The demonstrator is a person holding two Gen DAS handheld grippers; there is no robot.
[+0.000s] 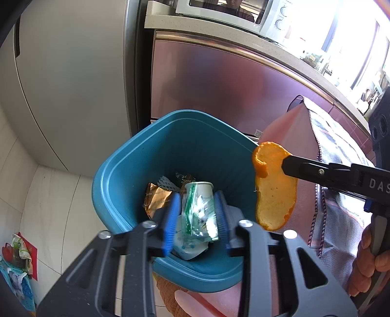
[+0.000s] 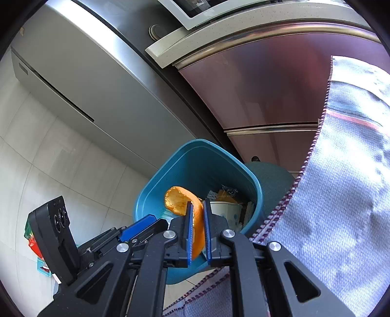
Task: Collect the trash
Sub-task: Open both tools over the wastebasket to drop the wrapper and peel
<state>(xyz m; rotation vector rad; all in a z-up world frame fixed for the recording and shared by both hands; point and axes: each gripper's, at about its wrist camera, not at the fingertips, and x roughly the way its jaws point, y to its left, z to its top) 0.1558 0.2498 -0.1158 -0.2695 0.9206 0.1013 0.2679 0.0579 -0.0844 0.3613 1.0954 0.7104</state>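
The left gripper point(image 1: 197, 219) hangs over the blue bin point(image 1: 117, 175), its 2 blue pads point(image 1: 170, 224) spread apart with nothing between them; a crumpled green and white wrapper point(image 1: 198, 214) shows through the gap, lying in the bin below. The right gripper point(image 2: 197, 229) is clamped on an orange peel point(image 1: 274, 187), pinching it by 1 edge so the pale inner side faces the left camera. The peel hangs at the bin's right rim, partly above the opening. Inside the bin lie a paper cup point(image 1: 198, 189), a gold foil wrapper point(image 1: 156, 200) and other scraps. A patterned cloth point(image 2: 341, 195) drapes just right of the bin. More litter point(image 1: 17, 248) sits on the tiled floor point(image 1: 48, 207), well apart to the left. Behind the bin stand a pink cabinet front point(image 1: 207, 80) and a grey fridge point(image 1: 73, 73), with a microwave point(image 1: 226, 12) on the counter above.
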